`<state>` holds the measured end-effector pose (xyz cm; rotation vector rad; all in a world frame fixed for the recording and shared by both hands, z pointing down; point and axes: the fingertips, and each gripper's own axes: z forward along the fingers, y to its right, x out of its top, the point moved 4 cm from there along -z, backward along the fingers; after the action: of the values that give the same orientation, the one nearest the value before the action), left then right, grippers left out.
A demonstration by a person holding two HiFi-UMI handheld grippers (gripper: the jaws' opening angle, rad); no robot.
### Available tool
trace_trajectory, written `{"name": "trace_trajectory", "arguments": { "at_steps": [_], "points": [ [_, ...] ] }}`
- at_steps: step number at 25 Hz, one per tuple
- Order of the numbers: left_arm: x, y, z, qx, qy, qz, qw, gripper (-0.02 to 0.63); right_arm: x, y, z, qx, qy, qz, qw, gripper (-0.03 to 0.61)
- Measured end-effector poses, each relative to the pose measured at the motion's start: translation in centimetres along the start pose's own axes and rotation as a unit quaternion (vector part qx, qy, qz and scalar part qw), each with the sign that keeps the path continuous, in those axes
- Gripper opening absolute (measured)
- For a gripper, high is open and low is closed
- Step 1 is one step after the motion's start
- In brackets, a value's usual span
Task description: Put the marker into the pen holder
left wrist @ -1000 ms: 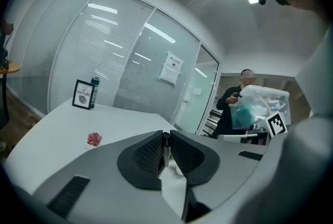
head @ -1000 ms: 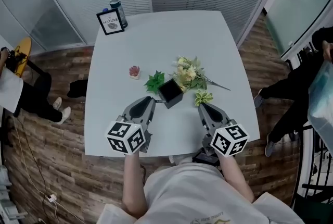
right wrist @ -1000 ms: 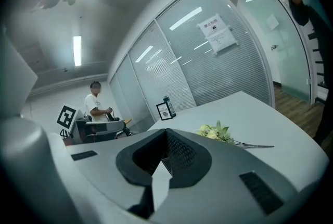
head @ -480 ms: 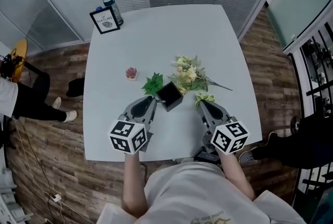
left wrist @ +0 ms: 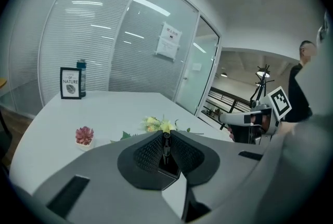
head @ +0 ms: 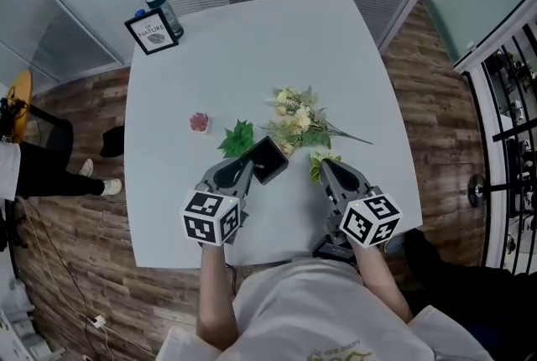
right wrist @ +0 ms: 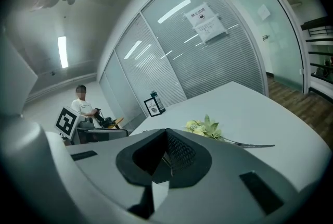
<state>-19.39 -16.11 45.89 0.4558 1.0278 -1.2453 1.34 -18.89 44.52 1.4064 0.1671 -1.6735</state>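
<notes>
The black square pen holder (head: 267, 158) is tilted at the table's near middle, with one of its walls (left wrist: 169, 167) pinched between the jaws of my left gripper (head: 246, 164). In the left gripper view that gripper (left wrist: 165, 137) is shut on the thin dark wall. My right gripper (head: 323, 167) rests to the holder's right, beside a pale green flower (head: 324, 157). Its jaws (right wrist: 166, 135) meet with nothing between them. No marker shows in any view.
A bunch of artificial flowers (head: 298, 120) lies just behind the holder, with a green sprig (head: 237, 137) and a small pink succulent (head: 199, 122) to the left. A framed sign (head: 151, 32) and a bottle (head: 162, 9) stand at the white table's (head: 268, 49) far left corner.
The pen holder has tipped and shifted toward my left gripper, which now grips its wall. The head view has swung, and the person at the right edge is gone from view.
</notes>
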Motion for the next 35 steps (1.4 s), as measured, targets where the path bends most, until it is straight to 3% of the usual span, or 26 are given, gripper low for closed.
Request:
{"name": "trace_trajectory", "arguments": {
  "at_steps": [10,17,28,35],
  "points": [
    [-1.8,-0.7,3.9,0.001,-0.081,0.023,0.9965,0.048,-0.6,2.5,2.0,-0.01,-0.017,0.015,1.0,0.016],
    [-2.7,-0.1,6.4,-0.002,-0.145,0.067,0.9872,0.048,-1.3,4.3,2.7,-0.02,-0.029,0.024,0.999,0.015],
    [-3.0,-0.2,8.6,0.005,-0.158,0.085,0.9838,0.049,-2.2,5.7,3.3,-0.019,-0.043,0.041,0.998,0.016],
    [-2.8,-0.2,9.5,0.032,-0.159,0.137,0.9773,0.065,-2.6,6.4,3.4,-0.018,-0.048,0.046,0.998,0.015]
  ]
}}
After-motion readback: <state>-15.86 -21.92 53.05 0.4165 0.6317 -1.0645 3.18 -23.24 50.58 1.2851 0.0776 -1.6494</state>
